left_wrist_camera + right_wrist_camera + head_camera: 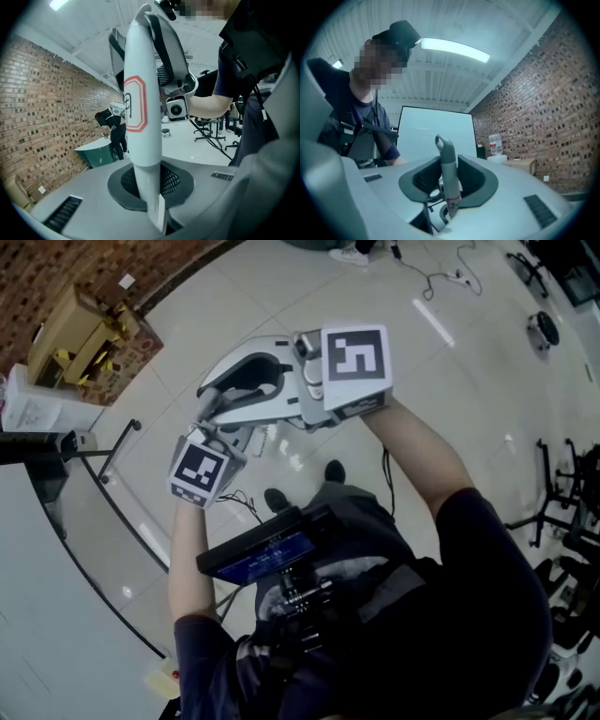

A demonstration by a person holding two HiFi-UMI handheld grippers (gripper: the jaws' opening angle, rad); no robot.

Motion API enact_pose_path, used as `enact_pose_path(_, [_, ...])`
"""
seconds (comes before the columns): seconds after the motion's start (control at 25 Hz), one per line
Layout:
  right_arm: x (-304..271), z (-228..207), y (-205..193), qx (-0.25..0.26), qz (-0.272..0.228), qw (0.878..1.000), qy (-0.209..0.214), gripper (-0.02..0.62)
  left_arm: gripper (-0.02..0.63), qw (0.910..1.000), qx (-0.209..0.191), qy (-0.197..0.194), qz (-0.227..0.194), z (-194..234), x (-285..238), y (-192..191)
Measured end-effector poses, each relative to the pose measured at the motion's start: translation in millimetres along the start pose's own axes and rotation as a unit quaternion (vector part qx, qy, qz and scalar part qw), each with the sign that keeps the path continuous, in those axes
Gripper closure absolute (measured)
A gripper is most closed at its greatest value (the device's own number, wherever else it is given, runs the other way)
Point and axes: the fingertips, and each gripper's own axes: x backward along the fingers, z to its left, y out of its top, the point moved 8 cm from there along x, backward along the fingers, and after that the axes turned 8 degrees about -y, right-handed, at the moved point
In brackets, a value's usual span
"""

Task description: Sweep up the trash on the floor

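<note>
Preparation step appears in hand: the left tongs [151, 187] are clamping a broad white plastic handle with red octagon mark [140, 108]; the right tongs [449, 190] are gripping a slim grey handle [446, 157]. No trash is showing on the pale tiled floor [281, 296]; next, both tools probably need lowering there.

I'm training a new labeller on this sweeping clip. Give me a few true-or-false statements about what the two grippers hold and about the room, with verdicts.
1. The left gripper is shut on a white handle that bears a red-outlined label. True.
2. The right gripper has nothing between its jaws. False: a grey handle with a hanging hole at its tip stands between them.
3. A brick wall shows in the left gripper view. True.
4. The person stands on dark carpet. False: the floor is pale, glossy tile.
</note>
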Motion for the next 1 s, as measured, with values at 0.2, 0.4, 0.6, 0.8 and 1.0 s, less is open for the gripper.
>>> enact_pose_path(0.2, [36, -14, 15, 0.007, -0.002, 1.000, 0.005, 0.474, 0.524, 0.9991, 0.020, 0.036, -0.010, -6, -24, 27])
enact_pose_path(0.4, [79, -30, 5, -0.012, -0.005, 1.000, 0.018, 0.477, 0.463, 0.9985, 0.045, 0.024, -0.019, -14, -59, 39])
enact_pose_path(0.6, [109, -37, 3, -0.048, -0.026, 0.998, 0.035, 0.479, 0.463, 0.9975, 0.060, -0.001, -0.038, -25, -75, 52])
enact_pose_path(0.8, [118, -47, 0, -0.070, -0.036, 0.995, 0.064, 0.477, 0.525, 0.9958, 0.072, -0.036, -0.043, -22, -84, 50])
enact_pose_path(1.0, [101, -58, -6, -0.043, 0.005, 0.997, 0.058, 0.477, 0.526, 0.9946, 0.094, -0.041, -0.009, -2, -81, 33])
